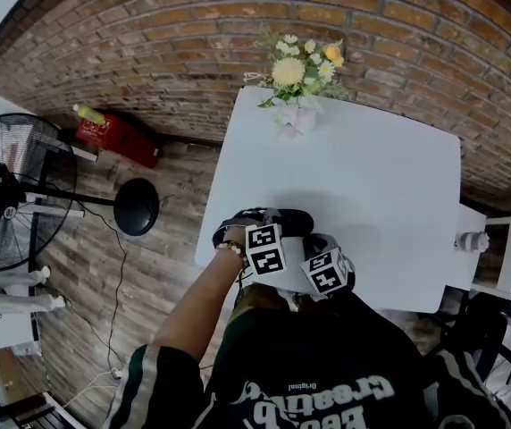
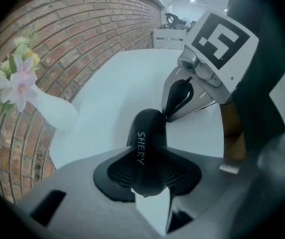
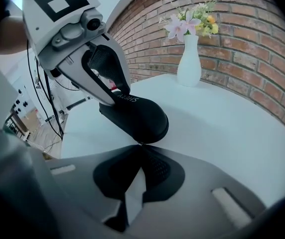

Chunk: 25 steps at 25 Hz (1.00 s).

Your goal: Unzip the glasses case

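The left gripper (image 2: 145,178) is clamped on the near end of the black glasses case (image 2: 148,128). Its pads press the case from both sides, and the far end sticks out ahead of the jaws. The right gripper (image 3: 140,148) comes in from that far end with its jaws brought fully together. Their tips meet right at the rounded edge of the case in front of them. They are probably pinching the zip pull there, though it is too small to make out for certain.

Judging by this, the hold and the pinch are set but the unzipping itself has not started. The case looks fully closed, with no gap showing along its seam. The whole run of the zip around the case is left to do.

The case sits at the near edge of a white table (image 1: 372,177). Well beyond both grippers, a white vase of flowers (image 3: 189,59) stands by the brick wall. Nothing lies between it and the case. A fan (image 1: 10,190) stands on the floor, clear of the work. The only crowding is the grippers themselves, close together over the case.
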Tool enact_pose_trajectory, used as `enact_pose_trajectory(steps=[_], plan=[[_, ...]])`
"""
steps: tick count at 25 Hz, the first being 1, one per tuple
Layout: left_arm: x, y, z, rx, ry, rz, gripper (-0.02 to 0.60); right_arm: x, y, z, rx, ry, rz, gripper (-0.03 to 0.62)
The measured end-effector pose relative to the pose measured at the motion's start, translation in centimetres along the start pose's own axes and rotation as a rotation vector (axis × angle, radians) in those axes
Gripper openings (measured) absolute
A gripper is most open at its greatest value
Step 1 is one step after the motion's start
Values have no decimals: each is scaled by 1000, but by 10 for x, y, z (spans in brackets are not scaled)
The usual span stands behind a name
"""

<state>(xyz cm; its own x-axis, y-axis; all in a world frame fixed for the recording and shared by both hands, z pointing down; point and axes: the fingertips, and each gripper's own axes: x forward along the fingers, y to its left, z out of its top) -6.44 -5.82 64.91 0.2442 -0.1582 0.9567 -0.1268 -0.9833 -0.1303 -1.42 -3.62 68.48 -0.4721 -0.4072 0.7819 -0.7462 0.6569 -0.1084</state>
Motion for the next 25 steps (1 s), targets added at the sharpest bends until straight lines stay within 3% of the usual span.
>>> enact_pose_trajectory(steps=[25], plan=[[1, -6, 2, 9, -24, 7, 104, -8, -19, -5, -24, 26, -80, 12]])
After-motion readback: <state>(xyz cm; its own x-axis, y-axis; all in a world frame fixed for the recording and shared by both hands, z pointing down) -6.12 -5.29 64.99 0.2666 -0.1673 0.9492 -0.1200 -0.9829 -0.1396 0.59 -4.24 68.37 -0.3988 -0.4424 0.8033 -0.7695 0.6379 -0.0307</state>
